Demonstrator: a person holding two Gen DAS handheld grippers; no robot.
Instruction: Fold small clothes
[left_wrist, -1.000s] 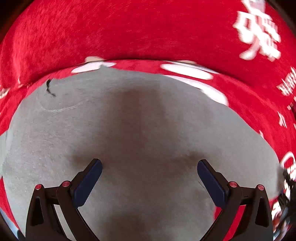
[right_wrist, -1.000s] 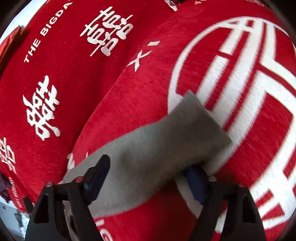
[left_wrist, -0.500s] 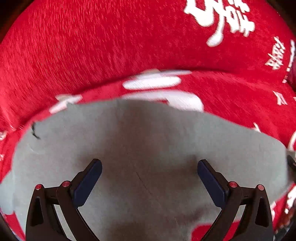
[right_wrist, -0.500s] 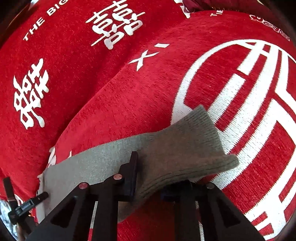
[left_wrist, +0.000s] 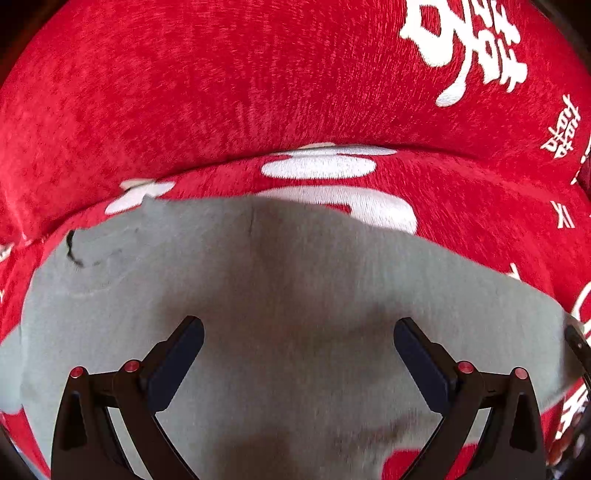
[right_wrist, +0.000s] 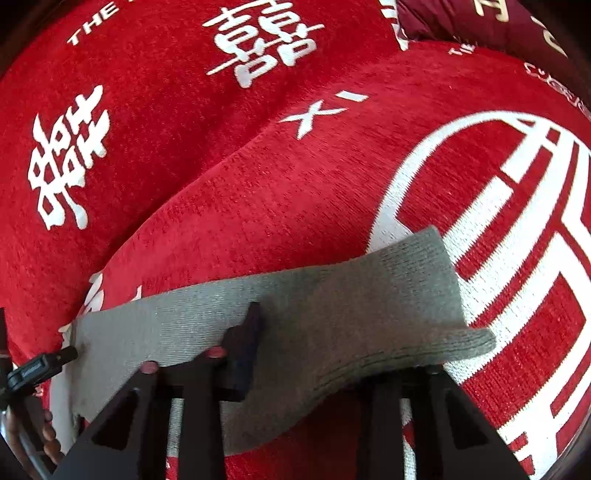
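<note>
- A red chenille cover (right_wrist: 229, 236) with woven white characters and a large white ring emblem (right_wrist: 517, 229) fills both views; it drapes over a padded seat and a backrest rising behind it, with a fold line where the two meet. At the top right corner of the right wrist view sits a darker maroon cushion (right_wrist: 454, 18) with pale lettering.
- One garment is in view: a single grey knitted sock (right_wrist: 332, 302), lying flat on the seat part of the cover, its ribbed cuff toward the ring emblem. In the left wrist view the same grey sock (left_wrist: 295, 295) spreads across the lower half, with a small dark thread mark near its upper left edge.
- Two grippers. The left gripper (left_wrist: 298, 354) has its jaws spread wide, over the sock, holding nothing; whether the tips touch the fabric I cannot tell.
- The right gripper (right_wrist: 332, 354) has its jaws drawn in on the sock's cuff end, one finger above the fabric and the other hidden beneath it, the cuff edge lifted off the cover.
</note>
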